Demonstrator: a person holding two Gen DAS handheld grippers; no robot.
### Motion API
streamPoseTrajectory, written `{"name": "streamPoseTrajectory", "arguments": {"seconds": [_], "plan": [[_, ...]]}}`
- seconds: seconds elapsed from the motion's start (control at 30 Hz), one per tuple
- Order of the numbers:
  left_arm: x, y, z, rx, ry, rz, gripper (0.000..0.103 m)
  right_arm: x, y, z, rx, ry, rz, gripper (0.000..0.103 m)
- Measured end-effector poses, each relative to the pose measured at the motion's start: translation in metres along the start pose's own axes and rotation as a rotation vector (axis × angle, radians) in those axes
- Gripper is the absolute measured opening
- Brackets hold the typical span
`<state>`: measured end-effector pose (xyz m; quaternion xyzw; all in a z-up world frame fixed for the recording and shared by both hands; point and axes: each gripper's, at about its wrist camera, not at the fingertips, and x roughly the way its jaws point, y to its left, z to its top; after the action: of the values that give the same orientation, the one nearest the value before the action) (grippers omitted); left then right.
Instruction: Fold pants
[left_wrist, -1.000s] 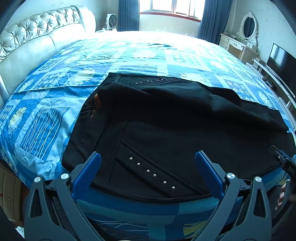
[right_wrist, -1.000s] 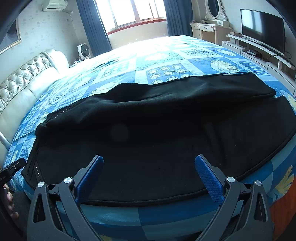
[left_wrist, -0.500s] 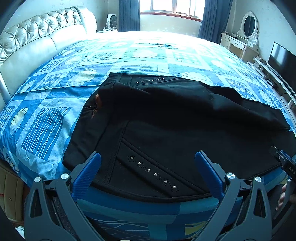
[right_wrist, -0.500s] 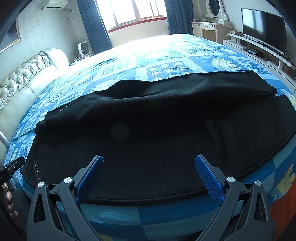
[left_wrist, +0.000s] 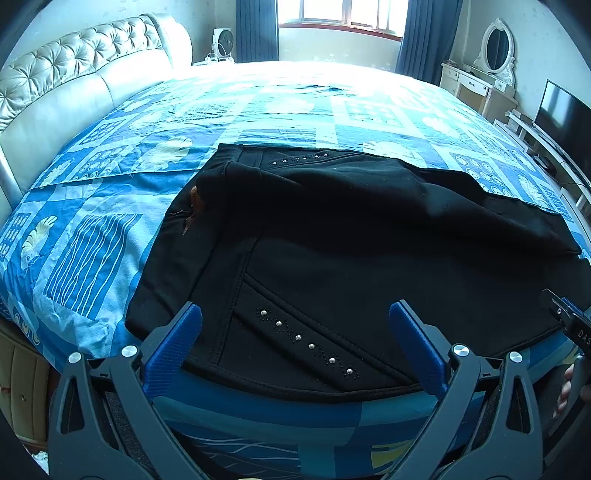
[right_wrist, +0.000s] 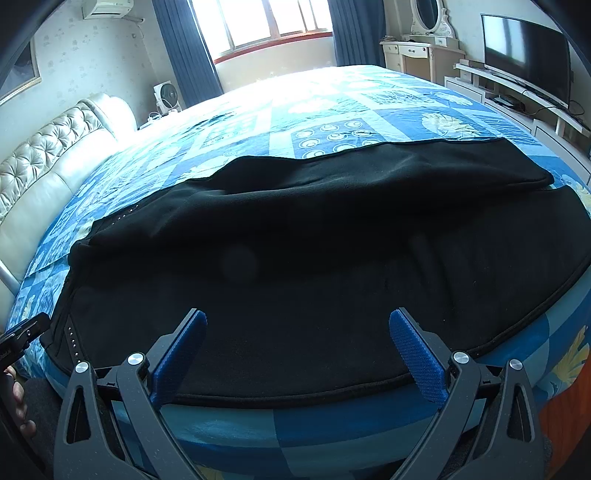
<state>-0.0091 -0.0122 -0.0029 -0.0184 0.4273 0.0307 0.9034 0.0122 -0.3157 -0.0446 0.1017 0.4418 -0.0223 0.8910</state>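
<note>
Left wrist view puts my left gripper (left_wrist: 295, 332) over the waistband end of the black pants (left_wrist: 351, 236), jaws spread wide and holding nothing. I see the pants lying flat across the blue patterned bedspread (left_wrist: 110, 184), their near hem along the bed edge, with open bedding beyond. Only this view shows the studded pocket trim (left_wrist: 306, 343). Right wrist view has my right gripper (right_wrist: 295, 343), equally wide and empty, over the plain legs (right_wrist: 332, 258).
</note>
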Motion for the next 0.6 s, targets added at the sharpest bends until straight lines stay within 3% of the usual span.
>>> {"name": "streamPoseTrajectory", "arguments": {"seconds": [0.43, 0.6], "plan": [[0.000, -0.001, -0.001, 0.005, 0.003, -0.001, 0.101, 0.000, -0.002, 0.001, 0.011, -0.001, 0.009, 0.099], [0.000, -0.001, -0.001, 0.003, -0.001, -0.001, 0.101, -0.017, -0.020, 0.017, 0.045, -0.079, 0.010, 0.099]]}}
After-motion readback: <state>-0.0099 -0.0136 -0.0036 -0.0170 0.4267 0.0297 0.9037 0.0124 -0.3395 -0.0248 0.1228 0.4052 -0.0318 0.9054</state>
